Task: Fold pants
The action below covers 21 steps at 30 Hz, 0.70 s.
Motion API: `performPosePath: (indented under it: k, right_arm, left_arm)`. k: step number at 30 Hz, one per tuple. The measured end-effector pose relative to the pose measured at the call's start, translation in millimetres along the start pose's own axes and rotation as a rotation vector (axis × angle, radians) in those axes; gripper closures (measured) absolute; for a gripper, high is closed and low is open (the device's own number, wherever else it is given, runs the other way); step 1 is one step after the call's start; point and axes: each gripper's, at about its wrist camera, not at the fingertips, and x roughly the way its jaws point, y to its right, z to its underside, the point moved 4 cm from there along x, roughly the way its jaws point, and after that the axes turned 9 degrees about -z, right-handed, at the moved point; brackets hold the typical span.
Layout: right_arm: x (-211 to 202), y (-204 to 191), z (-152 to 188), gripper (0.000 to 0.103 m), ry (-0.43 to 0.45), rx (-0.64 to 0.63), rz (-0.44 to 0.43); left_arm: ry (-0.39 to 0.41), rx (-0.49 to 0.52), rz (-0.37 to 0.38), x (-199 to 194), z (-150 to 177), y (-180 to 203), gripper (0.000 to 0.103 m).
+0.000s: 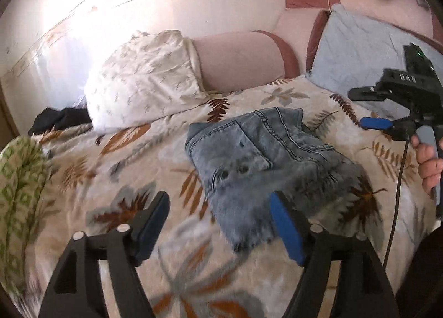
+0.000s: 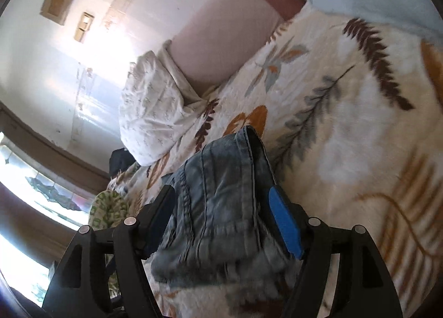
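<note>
— Where were the faded blue denim pants [image 1: 260,160]?

— Folded in a compact bundle on the leaf-patterned cream bedspread [image 1: 318,102], just ahead of the left gripper [image 1: 218,224], whose jaws stood released and empty. The right gripper [image 2: 221,224] had let go too; its jaws straddled the bundle's near end without pressing.

— Any risk?

— I'd guess a jaw could snag the frayed hem on withdrawing and drag the fold open.

— The views?

— Only the left showed the person's hand [image 1: 429,163]; only the right showed the straddle.
</note>
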Motion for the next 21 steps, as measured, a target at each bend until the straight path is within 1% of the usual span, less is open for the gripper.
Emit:
performPosePath:
  k: [1,2,4,5,6,10,13,16,18,21]
  right_arm:
    - [-8,-6,5,0.033,0.017,-0.03,0.019]
    - [-15,-11,8,0.033,0.036,-0.057,0.042]
    - [-30,-25,19,0.033,0.081,-0.125,0.094]
    - [-36,-31,24,0.032,0.096,-0.151,0.109]
    - [-42,-40,30,0.029,0.112,-0.186,0.125]
    - [-60,-72,54,0.023,0.18,-0.333,0.177]
    - [-74,-92,67,0.017,0.265,-0.452,0.237]
    - [-90,-108,78,0.013,0.343,-0.548,0.277]
    - [-99,-114,89,0.012,0.381,-0.615,0.305]
    - [-101,-118,105,0.011,0.37,-0.706,0.361]
  left_arm:
    - [0.004,-0.019,-0.003,-7,2,-4,0.017]
    - [0.011,-0.033,-0.006,-10,2,-7,0.012]
    - [0.039,-0.065,-0.013,-22,-1,-14,0.008]
    - [0.053,-0.082,-0.018,-27,-4,-19,0.002]
    - [0.069,-0.103,-0.028,-31,-8,-23,0.0]
    - [0.126,-0.202,-0.05,-41,-25,-37,0.0]
    - [0.121,-0.246,-0.109,-37,-31,-41,0.0]
    - [0.097,-0.23,-0.168,-27,-24,-39,0.0]
    - [0.094,-0.194,-0.175,-20,-15,-37,0.0]
    - [0.049,-0.162,-0.179,-8,-7,-35,0.0]
